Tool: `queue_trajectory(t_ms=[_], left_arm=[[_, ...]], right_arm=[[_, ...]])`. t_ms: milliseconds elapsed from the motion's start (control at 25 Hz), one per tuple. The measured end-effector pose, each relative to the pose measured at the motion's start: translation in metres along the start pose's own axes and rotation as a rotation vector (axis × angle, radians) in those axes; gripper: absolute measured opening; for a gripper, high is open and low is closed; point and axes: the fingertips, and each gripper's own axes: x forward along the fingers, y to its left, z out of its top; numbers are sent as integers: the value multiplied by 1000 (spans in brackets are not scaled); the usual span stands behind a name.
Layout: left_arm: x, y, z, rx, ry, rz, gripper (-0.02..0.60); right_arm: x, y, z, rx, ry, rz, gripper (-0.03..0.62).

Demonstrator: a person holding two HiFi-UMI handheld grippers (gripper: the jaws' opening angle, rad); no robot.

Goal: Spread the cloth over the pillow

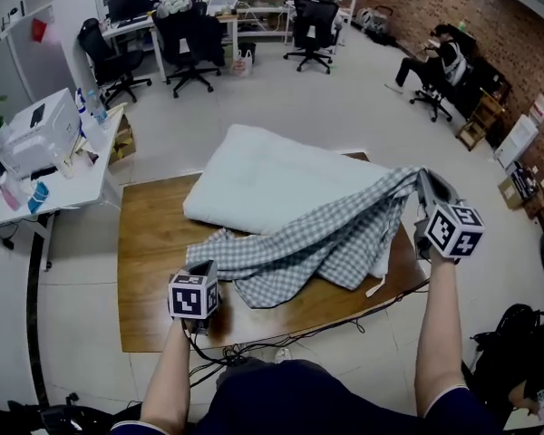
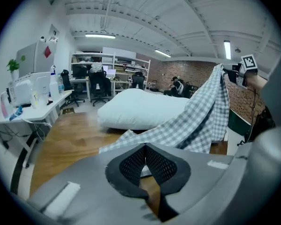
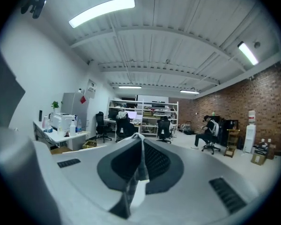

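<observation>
- An open office of desks and swivel chairs surrounds a low wooden table (image 1: pixel 150 270); the white pillow (image 1: pixel 272 175) lies on its 12 o'clock half.
- The checked cloth (image 1: pixel 317 238) hangs bunched at the pillow's 5 o'clock side, overlapping only its near right corner.
- The left gripper (image 2: pixel 145 162), at the cloth's 8 o'clock, is clamped on one corner. The right gripper (image 3: pixel 140 165), held high at 3 o'clock, pinches another.
- Grasping and lifting look done; stretching the cloth flat and laying it over the pillow remain.
</observation>
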Motion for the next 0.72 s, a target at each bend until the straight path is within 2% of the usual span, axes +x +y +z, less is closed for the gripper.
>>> queue_trajectory(t_ms=[120,240,280,360,560,720], left_arm=[[15,9,-2,45,29,19,8],[27,21,-15,106,54,48,11],[30,25,-21,125,63,52,31],[38,33,-30,135,66,59,130],[54,54,-35,69,31,99,252],[75,60,-49,-15,87,104,279]], right_arm=[[-13,-23,-2,5,7,-69,6],[-19,-26,-3,7,11,-103,6],[-18,-24,-5,8,14,-108,6],[-18,-21,-6,10,18,-118,6],[-22,-12,-5,5,26,-140,5],[-27,-11,-7,2,42,-163,5]])
